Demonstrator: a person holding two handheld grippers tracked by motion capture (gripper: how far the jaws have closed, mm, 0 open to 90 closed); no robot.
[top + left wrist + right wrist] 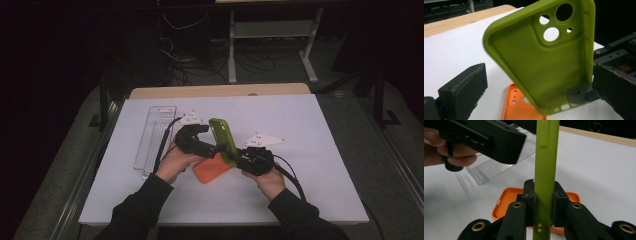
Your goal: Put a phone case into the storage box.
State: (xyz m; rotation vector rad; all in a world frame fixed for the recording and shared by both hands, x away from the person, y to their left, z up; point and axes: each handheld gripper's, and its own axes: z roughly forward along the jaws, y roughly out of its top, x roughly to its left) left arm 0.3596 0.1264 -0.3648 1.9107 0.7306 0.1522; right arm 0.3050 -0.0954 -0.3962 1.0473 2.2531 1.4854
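Observation:
A green phone case (223,137) stands upright above the table, its hollow inside and camera holes facing the left gripper view (544,62). My right gripper (240,159) is shut on the case's lower side edge, its pads pinching the thin wall (544,200). My left gripper (212,146) is open, with its wide jaws on either side of the green case (537,87) and no clear pinch. An orange phone case (212,170) lies hollow side up on the white table, under and behind the green one (504,202).
A long clear plastic tray (155,135) lies on the left part of the white table cover (300,125). A wooden table edge (220,91) runs along the far side. Beyond it are dark floor, cables and a metal stand.

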